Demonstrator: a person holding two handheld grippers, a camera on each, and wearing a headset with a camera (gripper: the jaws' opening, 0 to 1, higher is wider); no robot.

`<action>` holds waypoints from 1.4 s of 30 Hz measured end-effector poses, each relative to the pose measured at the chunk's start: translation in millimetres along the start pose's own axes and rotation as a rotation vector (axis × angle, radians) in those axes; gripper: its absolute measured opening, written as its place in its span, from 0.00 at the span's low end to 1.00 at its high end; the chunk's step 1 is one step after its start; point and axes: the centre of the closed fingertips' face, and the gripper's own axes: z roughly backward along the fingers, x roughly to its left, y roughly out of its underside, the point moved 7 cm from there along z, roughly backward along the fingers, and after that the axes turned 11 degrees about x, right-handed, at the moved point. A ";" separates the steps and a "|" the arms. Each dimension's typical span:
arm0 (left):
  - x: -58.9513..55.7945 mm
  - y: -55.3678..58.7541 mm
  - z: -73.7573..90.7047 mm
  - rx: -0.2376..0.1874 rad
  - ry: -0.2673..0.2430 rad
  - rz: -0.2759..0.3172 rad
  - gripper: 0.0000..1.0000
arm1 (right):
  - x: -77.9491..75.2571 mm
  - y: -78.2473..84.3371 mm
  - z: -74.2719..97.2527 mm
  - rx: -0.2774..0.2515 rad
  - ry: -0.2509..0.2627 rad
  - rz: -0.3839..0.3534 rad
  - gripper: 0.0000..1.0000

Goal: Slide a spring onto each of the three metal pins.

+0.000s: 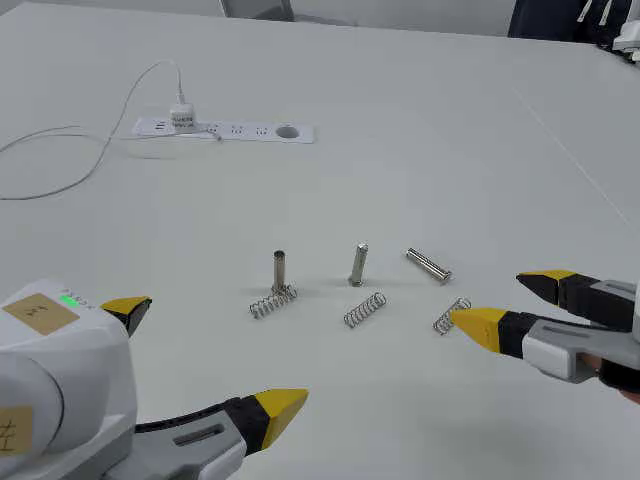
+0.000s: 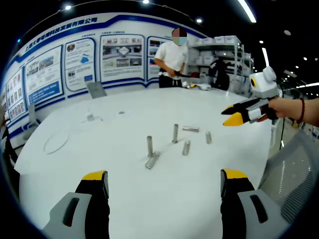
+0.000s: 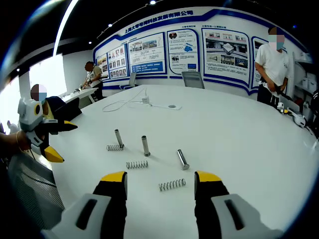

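Note:
Two metal pins stand upright on the white table (image 1: 420,150): one (image 1: 279,270) on the left and one (image 1: 359,264) in the middle. A third pin (image 1: 428,265) lies flat to their right. Three springs lie loose in front of them: the left spring (image 1: 273,300) touches the left pin's base, the middle spring (image 1: 365,309) is apart, and the right spring (image 1: 452,315) lies just off my right gripper's near tip. My right gripper (image 1: 510,300) is open and holds nothing; in its own view the nearest spring (image 3: 172,185) lies between the jaws. My left gripper (image 1: 207,357) is open at the lower left.
A white power strip (image 1: 225,129) with a plug and a looping cable (image 1: 60,160) lies at the back left of the table. A person (image 2: 172,57) stands beyond the far edge, and a chair (image 3: 193,78) is there too.

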 end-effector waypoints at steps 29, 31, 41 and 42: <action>1.1 3.2 -3.1 0.014 0.015 0.018 0.93 | -40.7 -30.0 -76.2 0.155 -0.041 0.076 0.32; 1.2 3.8 -3.6 0.019 0.015 0.019 0.93 | -42.1 -31.5 -82.3 0.160 -0.045 0.082 0.31; 2.6 5.5 -4.5 0.025 0.015 0.030 0.93 | -48.1 -28.9 -111.3 0.226 -0.061 0.100 0.28; 2.6 5.5 -4.6 0.025 0.016 0.030 0.93 | -48.2 -28.6 -113.4 0.231 -0.064 0.101 0.28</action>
